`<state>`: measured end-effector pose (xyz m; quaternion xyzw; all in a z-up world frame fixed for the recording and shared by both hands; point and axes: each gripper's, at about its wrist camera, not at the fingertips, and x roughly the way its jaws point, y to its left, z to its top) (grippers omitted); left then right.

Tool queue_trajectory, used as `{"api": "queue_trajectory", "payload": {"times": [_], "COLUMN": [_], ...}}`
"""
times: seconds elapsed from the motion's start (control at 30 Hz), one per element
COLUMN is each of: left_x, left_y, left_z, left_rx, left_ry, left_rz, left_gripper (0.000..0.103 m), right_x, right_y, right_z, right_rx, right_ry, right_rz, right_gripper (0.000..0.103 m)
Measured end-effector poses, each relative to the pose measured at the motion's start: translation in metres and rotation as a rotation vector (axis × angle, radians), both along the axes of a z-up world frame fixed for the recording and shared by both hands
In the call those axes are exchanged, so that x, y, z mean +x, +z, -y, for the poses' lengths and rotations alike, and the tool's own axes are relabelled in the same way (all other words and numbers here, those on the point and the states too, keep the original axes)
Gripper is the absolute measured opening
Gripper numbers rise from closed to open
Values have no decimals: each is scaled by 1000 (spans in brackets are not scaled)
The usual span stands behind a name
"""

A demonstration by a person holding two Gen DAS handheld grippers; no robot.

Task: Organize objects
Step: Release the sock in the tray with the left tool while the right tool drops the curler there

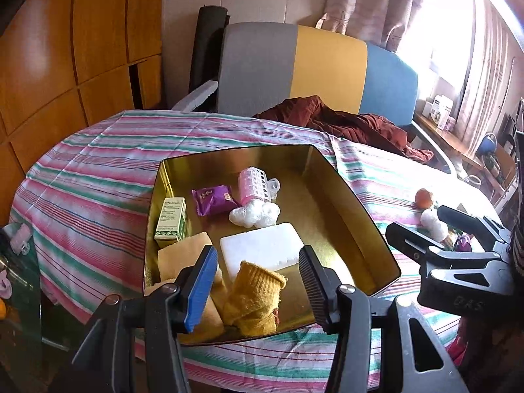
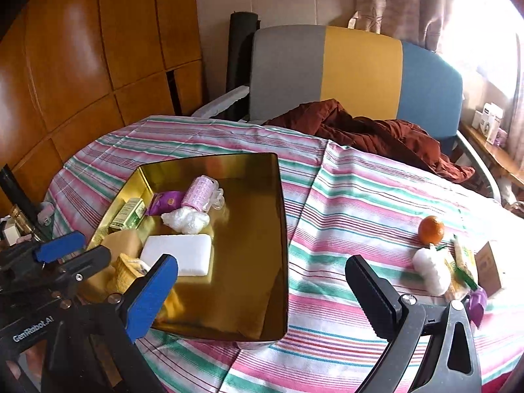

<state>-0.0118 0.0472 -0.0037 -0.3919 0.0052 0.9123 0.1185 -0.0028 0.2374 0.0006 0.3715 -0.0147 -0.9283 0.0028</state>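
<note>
My left gripper (image 1: 258, 281) hangs over the near end of the gold tin (image 1: 353, 196), its jaws half apart and empty; a mustard-yellow sock (image 1: 255, 298) lies below and between them, untouched as far as I can tell. The tin is shallow and mirror-bright, and sits on the striped surface (image 1: 98, 170) with its long axis running away from me toward the chair (image 1: 294, 65).

Inside it, from left to right: a green-and-white box (image 1: 171, 218) lying lengthwise along the left wall, a tan cloth (image 1: 183, 255) in front of it, a purple packet (image 1: 214, 199), a flat white block (image 1: 262, 245) turned crosswise, a crumpled clear bag (image 1: 253, 214), and a pink roller (image 1: 253, 185) pointing away from me.

My right gripper (image 2: 262, 281) is beside the tin's right wall, jaws spread wide with nothing between them. Farther right on the cloth sits an orange (image 2: 431, 228), and just in front of it a white wad (image 2: 430, 270) leaning against some small packets.
</note>
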Motion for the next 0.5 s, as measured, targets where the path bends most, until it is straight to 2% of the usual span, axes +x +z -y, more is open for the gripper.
{"api": "queue_trajectory", "payload": {"times": [0.5], "left_x": [5], "left_y": [-6], "left_z": [-17], "left_rx": [-22], "left_ry": [-57], "left_rz": [14], "left_gripper": [53], "right_x": [9], "right_y": [-11], "right_z": [-34], "right_rx": [-6], "right_ry": [-73], "right_rz": [20], "right_gripper": [103]}}
